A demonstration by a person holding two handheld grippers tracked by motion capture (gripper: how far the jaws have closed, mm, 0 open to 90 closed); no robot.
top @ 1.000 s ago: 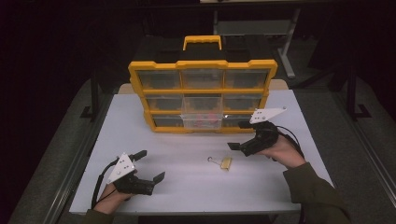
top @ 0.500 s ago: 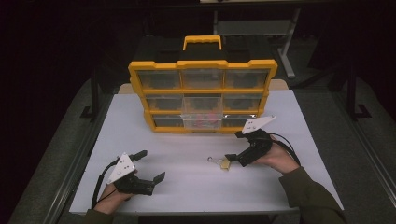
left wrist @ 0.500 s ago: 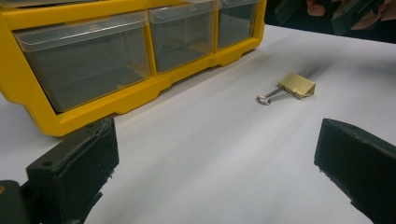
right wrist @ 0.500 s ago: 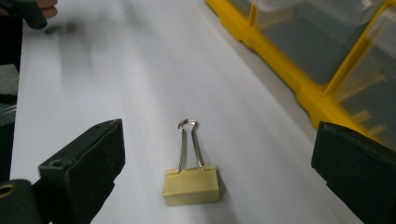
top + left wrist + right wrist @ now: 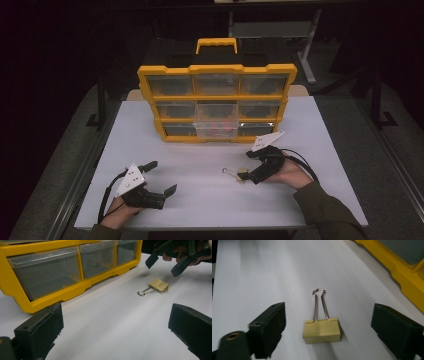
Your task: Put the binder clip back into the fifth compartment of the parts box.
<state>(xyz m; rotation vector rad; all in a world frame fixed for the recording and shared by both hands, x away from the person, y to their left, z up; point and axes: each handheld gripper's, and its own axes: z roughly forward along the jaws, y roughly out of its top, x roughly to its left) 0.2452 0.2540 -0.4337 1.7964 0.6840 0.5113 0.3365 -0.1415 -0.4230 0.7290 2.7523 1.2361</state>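
Yellow binder clip flat on the white tabletop, in front of the yellow drawer organizer, wire handles pointing away. Right claw low around it, jaws wide and just closing a little, clip between them untouched. Left claw well apart, near the tabletop's front edge, open and empty.

1. One yellow binder clip with silver wire handles lies on the table.
2. One yellow organizer case stands on the table, with one carry handle on top.
3. Nine clear drawers sit in it, three rows of three.
4. Two handheld grippers: left gripper, right gripper.
5. One white table.
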